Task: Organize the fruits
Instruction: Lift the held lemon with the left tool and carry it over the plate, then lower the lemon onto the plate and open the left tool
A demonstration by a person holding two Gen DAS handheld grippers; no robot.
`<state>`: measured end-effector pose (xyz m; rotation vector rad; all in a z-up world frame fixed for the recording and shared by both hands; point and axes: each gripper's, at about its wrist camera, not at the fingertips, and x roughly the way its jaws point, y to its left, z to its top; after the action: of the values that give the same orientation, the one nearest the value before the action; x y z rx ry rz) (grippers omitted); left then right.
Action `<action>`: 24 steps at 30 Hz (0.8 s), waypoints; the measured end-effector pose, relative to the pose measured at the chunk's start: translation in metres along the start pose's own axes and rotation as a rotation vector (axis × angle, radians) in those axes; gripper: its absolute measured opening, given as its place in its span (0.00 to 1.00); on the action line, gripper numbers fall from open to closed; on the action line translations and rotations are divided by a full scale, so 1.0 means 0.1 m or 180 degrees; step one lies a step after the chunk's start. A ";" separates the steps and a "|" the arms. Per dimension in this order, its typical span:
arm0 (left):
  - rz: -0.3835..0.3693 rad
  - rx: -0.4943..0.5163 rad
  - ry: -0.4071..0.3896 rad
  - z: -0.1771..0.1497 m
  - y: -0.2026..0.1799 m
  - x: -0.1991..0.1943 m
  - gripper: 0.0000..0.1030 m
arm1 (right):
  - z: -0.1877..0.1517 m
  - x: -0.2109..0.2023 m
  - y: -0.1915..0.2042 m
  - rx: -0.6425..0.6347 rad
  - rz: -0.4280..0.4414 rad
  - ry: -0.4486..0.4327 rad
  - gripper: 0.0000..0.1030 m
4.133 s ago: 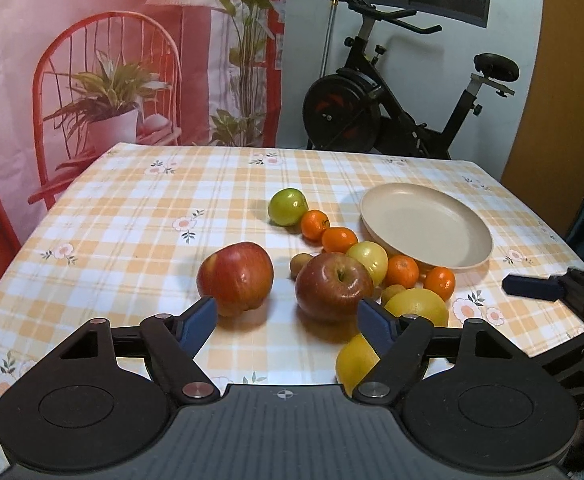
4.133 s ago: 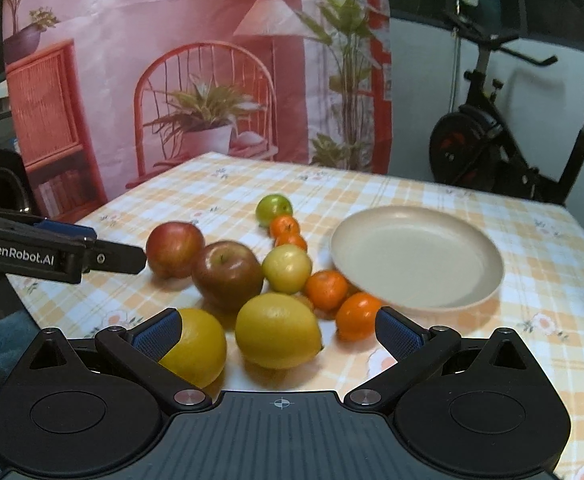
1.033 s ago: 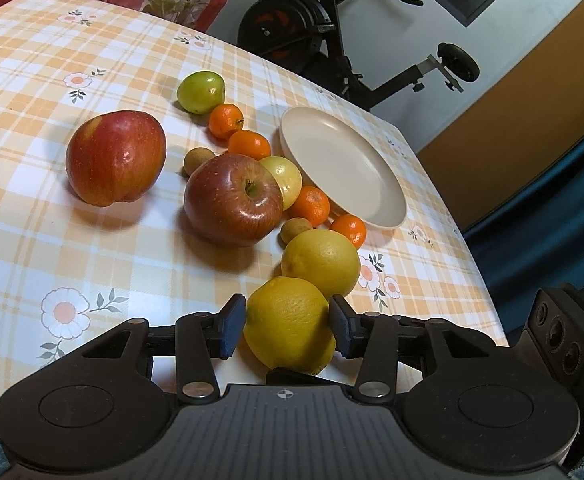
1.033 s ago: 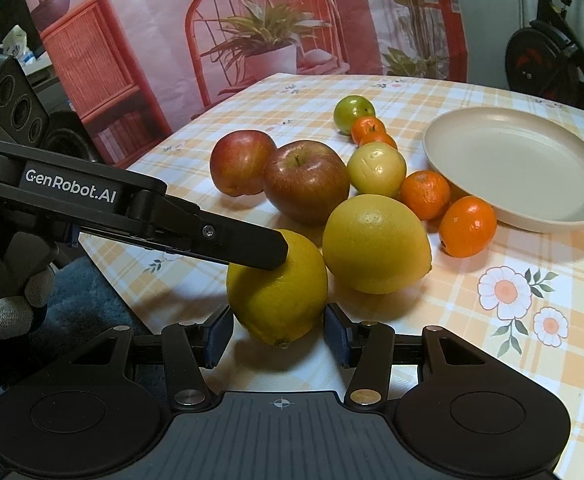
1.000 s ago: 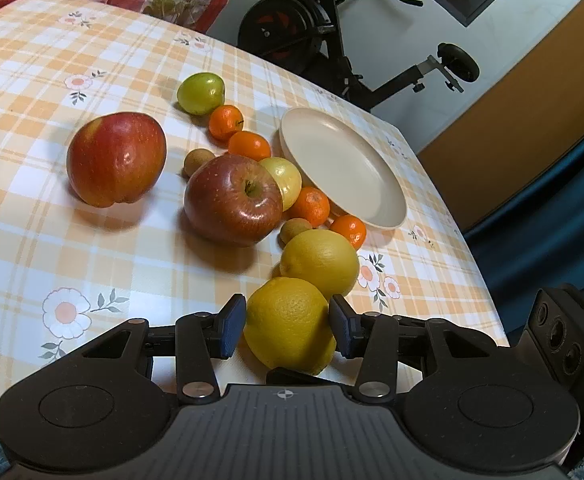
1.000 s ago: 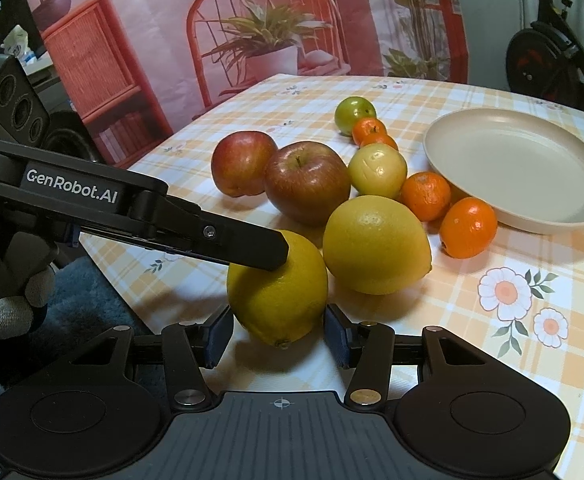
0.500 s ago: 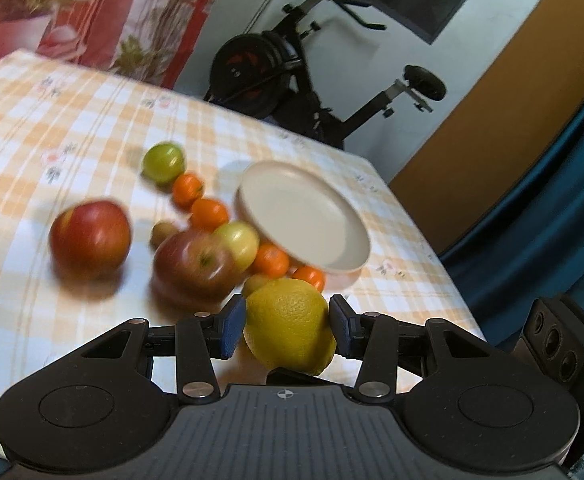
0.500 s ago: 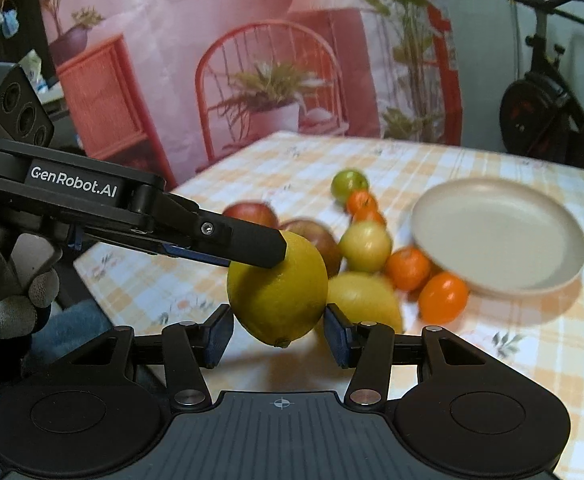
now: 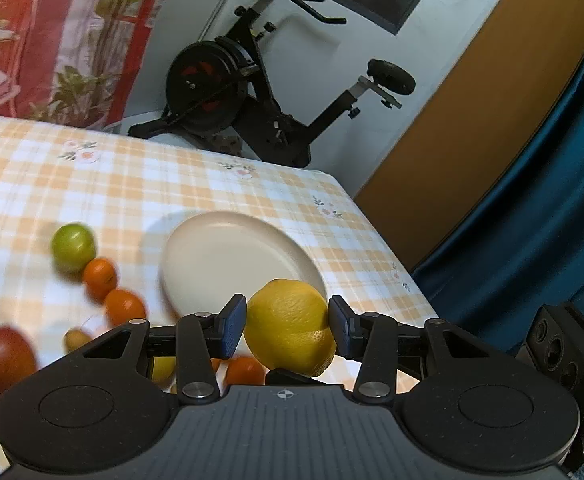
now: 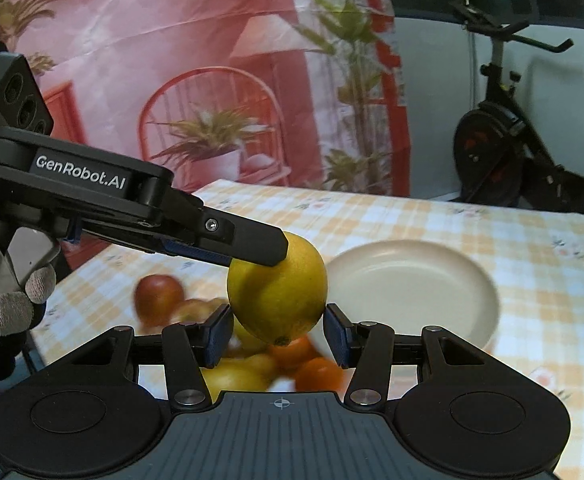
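Note:
One yellow lemon (image 9: 288,326) hangs in the air, gripped from two sides. In the left wrist view my left gripper (image 9: 288,328) is shut on it, blue pads against its flanks. In the right wrist view my right gripper (image 10: 278,332) is shut on the lower part of the same lemon (image 10: 278,290), and the left gripper's upper finger (image 10: 252,245) presses on its top. The beige plate (image 9: 212,256) (image 10: 412,280) lies bare just beyond the lemon. A second lemon (image 10: 232,380) and small oranges (image 10: 320,372) lie blurred on the cloth below.
A green fruit (image 9: 72,246), two small oranges (image 9: 100,274), a small brown fruit (image 9: 77,339) and a red apple (image 9: 2,356) lie left of the plate on the checked tablecloth (image 9: 252,192). An exercise bike (image 9: 252,92) stands behind the table. A gloved hand (image 10: 12,304) holds the left gripper.
Both grippers have risen together with the lemon, which was resting on the cloth a second ago. The plate now sits closer behind it, and the other fruit has dropped low in view.

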<state>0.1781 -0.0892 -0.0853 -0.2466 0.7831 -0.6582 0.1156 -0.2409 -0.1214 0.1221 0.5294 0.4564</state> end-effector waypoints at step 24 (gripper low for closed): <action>0.0129 -0.0198 0.0502 0.47 -0.08 1.41 0.46 | -0.02 0.66 -1.29 0.0170 -0.0336 0.0273 0.45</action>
<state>0.2820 -0.1858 -0.1303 -0.2369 0.9585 -0.6208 0.2155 -0.3266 -0.1827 0.1254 0.6295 0.3456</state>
